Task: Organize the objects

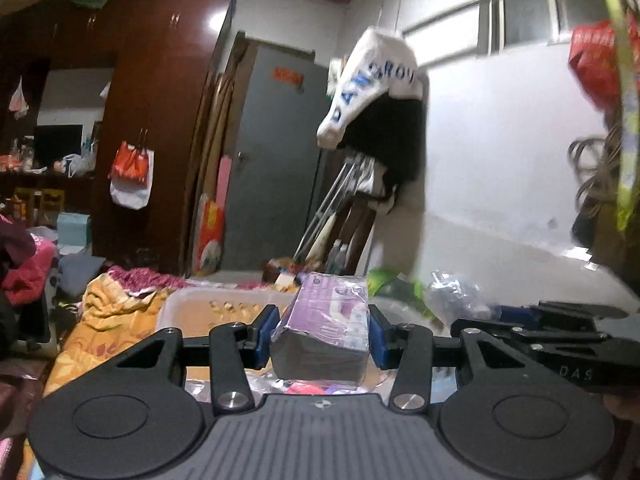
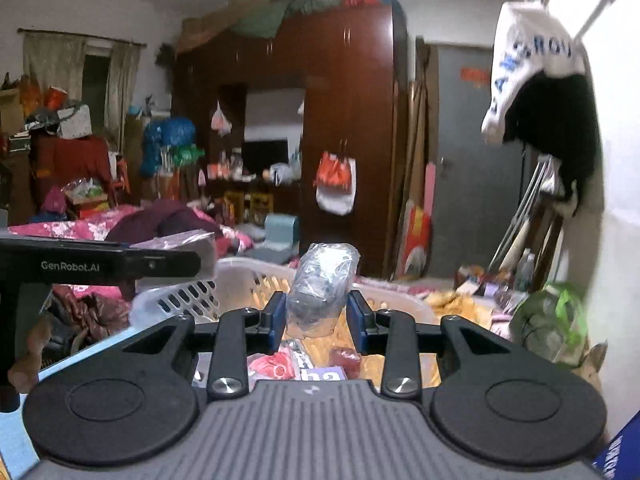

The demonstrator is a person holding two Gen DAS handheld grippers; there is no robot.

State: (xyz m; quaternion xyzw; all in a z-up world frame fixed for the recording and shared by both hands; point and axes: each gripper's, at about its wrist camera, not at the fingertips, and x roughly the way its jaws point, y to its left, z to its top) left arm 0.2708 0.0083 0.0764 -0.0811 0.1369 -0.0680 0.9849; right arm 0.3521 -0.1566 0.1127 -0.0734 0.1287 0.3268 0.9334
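My left gripper (image 1: 323,332) is shut on a purple plastic-wrapped pack (image 1: 326,320) and holds it up above a white plastic basket (image 1: 188,304). My right gripper (image 2: 318,316) is shut on a clear plastic-wrapped bundle (image 2: 322,290) above the same white slotted basket (image 2: 188,300). The right gripper shows at the right edge of the left wrist view (image 1: 560,332); the left gripper's body shows at the left of the right wrist view (image 2: 100,266). Several small packets (image 2: 276,364) lie below the right gripper.
An orange patterned blanket (image 1: 108,320) lies under and left of the basket. A green bag (image 2: 548,320) sits at the right by the white wall. A dark wardrobe (image 1: 160,120), a grey door (image 1: 276,160) and a cluttered bed (image 2: 120,224) stand behind.
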